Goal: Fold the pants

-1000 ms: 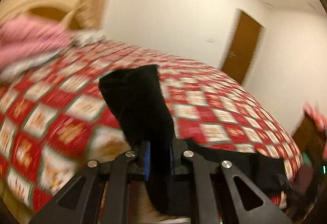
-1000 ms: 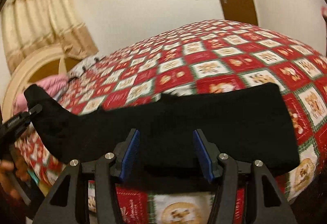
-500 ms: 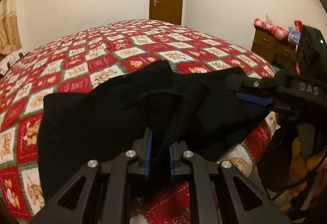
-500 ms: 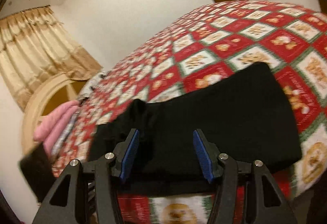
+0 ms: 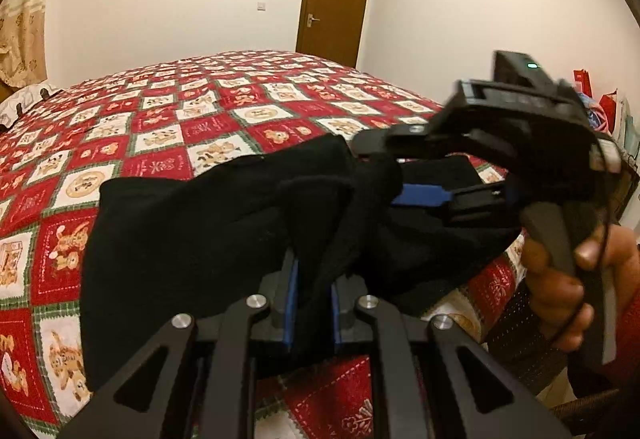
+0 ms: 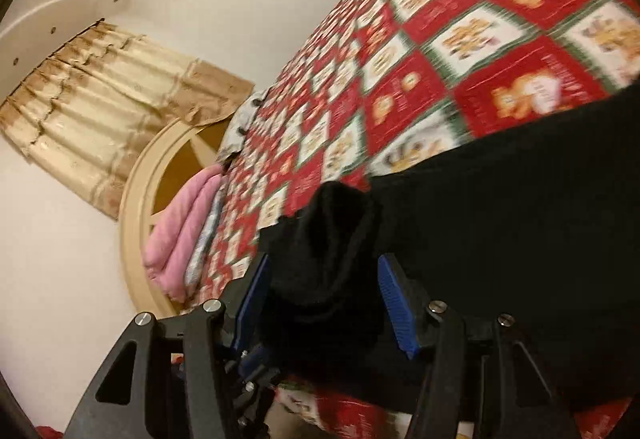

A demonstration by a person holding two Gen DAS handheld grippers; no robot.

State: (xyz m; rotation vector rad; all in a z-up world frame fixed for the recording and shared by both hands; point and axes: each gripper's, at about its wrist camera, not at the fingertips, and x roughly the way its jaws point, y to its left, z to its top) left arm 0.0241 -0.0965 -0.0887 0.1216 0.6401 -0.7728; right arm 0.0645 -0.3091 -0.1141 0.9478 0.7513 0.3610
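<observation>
Mid-fold: my left hand-held gripper (image 5: 312,299) clamps the black fleece pants (image 5: 192,231); right hand-held gripper (image 6: 324,303), jaws apart around a bunch, must close next.

No text can be read. The red squares of the red, white and green patchwork bedspread (image 5: 168,163) carry white lettering, too small and blurred to make out.

Black pants (image 5: 192,235) bunched, partly folded, near bed's edge on red patchwork quilt (image 5: 168,135).
</observation>
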